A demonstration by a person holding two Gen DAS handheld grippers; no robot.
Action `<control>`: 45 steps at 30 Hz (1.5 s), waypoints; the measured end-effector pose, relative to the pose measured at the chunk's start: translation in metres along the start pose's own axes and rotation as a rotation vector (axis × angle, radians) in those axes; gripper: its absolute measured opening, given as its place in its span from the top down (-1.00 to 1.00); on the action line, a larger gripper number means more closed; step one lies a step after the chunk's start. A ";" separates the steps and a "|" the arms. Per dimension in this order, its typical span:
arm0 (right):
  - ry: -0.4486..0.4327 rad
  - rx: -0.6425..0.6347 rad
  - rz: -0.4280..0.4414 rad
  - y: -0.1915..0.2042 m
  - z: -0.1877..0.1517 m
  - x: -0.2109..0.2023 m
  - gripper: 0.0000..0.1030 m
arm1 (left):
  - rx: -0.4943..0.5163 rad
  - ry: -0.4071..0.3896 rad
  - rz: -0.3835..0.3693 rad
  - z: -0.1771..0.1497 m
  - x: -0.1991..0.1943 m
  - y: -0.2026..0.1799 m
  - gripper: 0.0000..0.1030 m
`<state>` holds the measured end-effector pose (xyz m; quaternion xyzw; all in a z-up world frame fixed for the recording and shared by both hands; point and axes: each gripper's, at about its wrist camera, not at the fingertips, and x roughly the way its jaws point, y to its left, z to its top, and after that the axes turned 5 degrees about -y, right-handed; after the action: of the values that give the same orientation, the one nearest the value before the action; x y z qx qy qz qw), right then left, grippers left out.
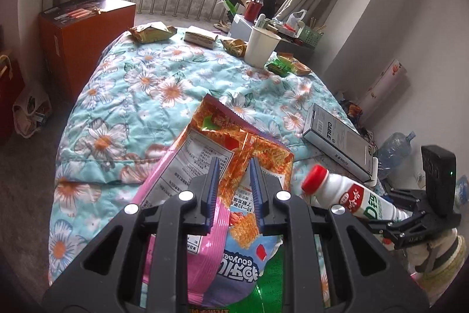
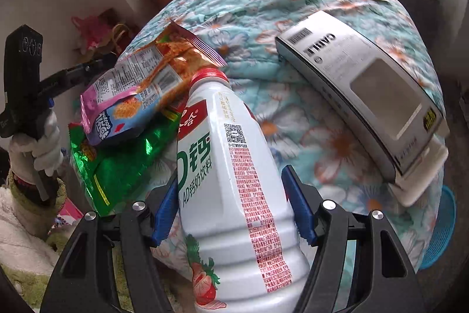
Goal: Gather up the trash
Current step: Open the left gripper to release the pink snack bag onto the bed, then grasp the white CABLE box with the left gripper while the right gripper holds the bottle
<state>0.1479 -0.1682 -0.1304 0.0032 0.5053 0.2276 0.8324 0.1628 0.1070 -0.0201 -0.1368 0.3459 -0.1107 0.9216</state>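
Snack bag (image 1: 222, 143): nearest the left camera, pinched between the left gripper (image 1: 233, 166)'s blue fingers (image 1: 212, 181), which are nearly closed on its crinkled middle; thin, light, floppy film, so it sags and will slip unless held on a doubled fold or seam.
Green bag (image 2: 123, 163): under the snack bag at 7 o'clock in the right view; glossy foil, likely slick. Whether the left fingers also hold it, I cannot tell.
Milk drink bottle (image 2: 231, 175): clamped across its ribbed lower body by the right gripper (image 2: 231, 204), fingers (image 2: 299, 210) spread wide to its width, red cap pointing to 12 o'clock. Stiff plastic, smooth label; the ribs look the surest place. Weight unknown, contents hidden.
Cable box (image 2: 360, 96): at 2 o'clock in the right view, lying flat on the floral quilt (image 1: 140, 96); rigid card, best taken across its narrow sides.
Paper cup (image 1: 261, 46): upright at 12 o'clock at the quilt's far end, among small wrappers (image 1: 152, 33); light, easily crushed, so grip gently at the rim.
Blue basket (image 2: 442, 228): at 4 o'clock, below the quilt's edge, possibly the bin.
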 end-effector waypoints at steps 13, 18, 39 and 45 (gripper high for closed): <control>-0.138 0.328 -0.009 -0.056 -0.092 -0.051 -0.27 | 0.328 0.044 -0.313 0.112 0.051 -0.147 -0.34; -0.160 0.379 -0.004 -0.058 -0.108 -0.058 -0.27 | 0.381 0.238 -0.287 0.113 0.180 -0.205 -0.34; -0.211 0.515 -0.001 -0.072 -0.143 -0.073 -0.28 | 0.495 0.541 -0.086 0.037 0.240 -0.162 0.14; -0.214 0.527 -0.001 -0.075 -0.146 -0.073 -0.28 | 0.533 0.597 -0.084 0.010 0.190 -0.148 0.14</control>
<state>0.0248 -0.2961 -0.1587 0.2430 0.4564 0.0862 0.8516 0.2932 -0.0872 -0.0797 0.1312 0.5517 -0.2690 0.7785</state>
